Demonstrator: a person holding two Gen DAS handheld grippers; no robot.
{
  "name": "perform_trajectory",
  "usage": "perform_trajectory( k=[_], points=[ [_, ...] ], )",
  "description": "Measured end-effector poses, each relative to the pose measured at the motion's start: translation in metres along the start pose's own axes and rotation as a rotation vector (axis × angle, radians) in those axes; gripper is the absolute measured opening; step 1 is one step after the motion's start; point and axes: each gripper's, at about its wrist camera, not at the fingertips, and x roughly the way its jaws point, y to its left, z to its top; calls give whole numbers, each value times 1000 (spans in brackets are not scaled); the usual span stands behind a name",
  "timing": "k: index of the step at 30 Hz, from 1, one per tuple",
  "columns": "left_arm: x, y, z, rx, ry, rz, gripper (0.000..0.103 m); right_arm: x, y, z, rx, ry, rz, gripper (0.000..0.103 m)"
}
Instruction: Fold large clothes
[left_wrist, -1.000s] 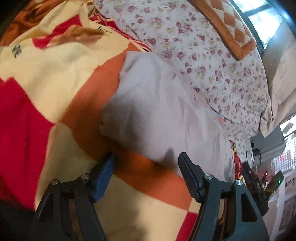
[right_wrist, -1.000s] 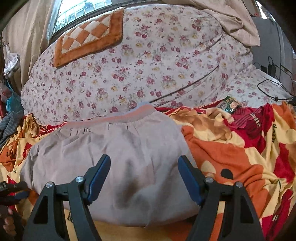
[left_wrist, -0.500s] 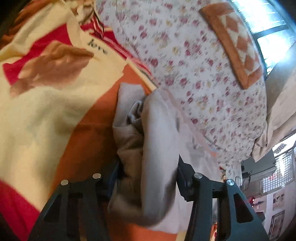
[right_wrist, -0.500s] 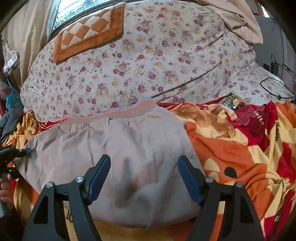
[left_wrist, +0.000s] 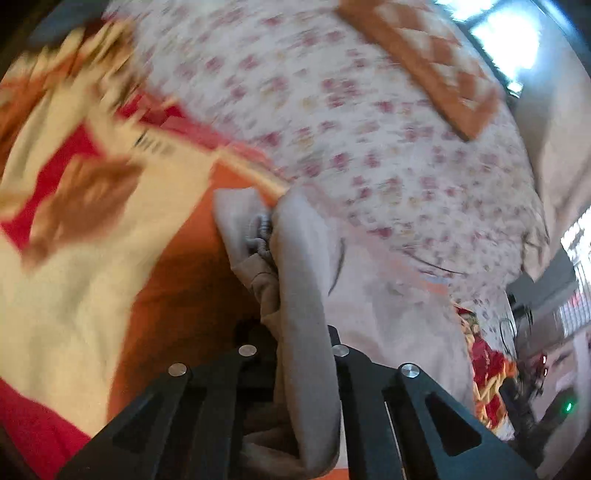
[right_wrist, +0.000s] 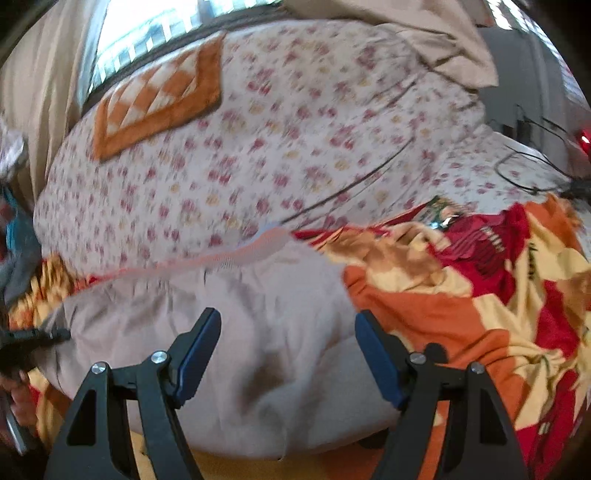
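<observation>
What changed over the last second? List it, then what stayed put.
The left claw closed on the left edge of the beige garment, bunching it into a fold and lifting it off the orange-and-red blanket. The right claw stayed open above the garment, gripping nothing. The floral quilt and blanket lie as before.

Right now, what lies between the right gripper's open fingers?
Only the beige garment spread on the blanket; the right gripper holds nothing, as the right wrist view shows.

Left tool (left_wrist: 303, 354) — clamped on garment (left_wrist: 295, 266)
</observation>
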Motion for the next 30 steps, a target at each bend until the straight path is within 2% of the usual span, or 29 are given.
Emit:
perform_trajectory(
  k=[4,7,15,20,22,25,29,30],
  points=[
    [-10,-56,5,98,-46,-114,1,-18,-22,5,60,-6,-114,79],
    [4,-103,3,126,-33,-218,1,-17,-44,3,69,39,-185,79],
    [77,-201,-35,136,73,-274,1,-2,-114,-25,142,130,-214,79],
    [98,-248,-66,180,116,-265,1,13,-152,-36,287,184,-174,78],
    [108,-265,-77,223,131,-230,1,17,-156,-38,304,197,-154,78],
    [131,-271,-94,259,159,-164,2,21,-152,-39,291,202,-133,78],
    [158,-268,-113,277,187,-112,3,22,-150,-39,294,201,-122,78],
    [161,-268,-117,288,182,-109,7,23,-151,-39,301,200,-120,78]
  ],
)
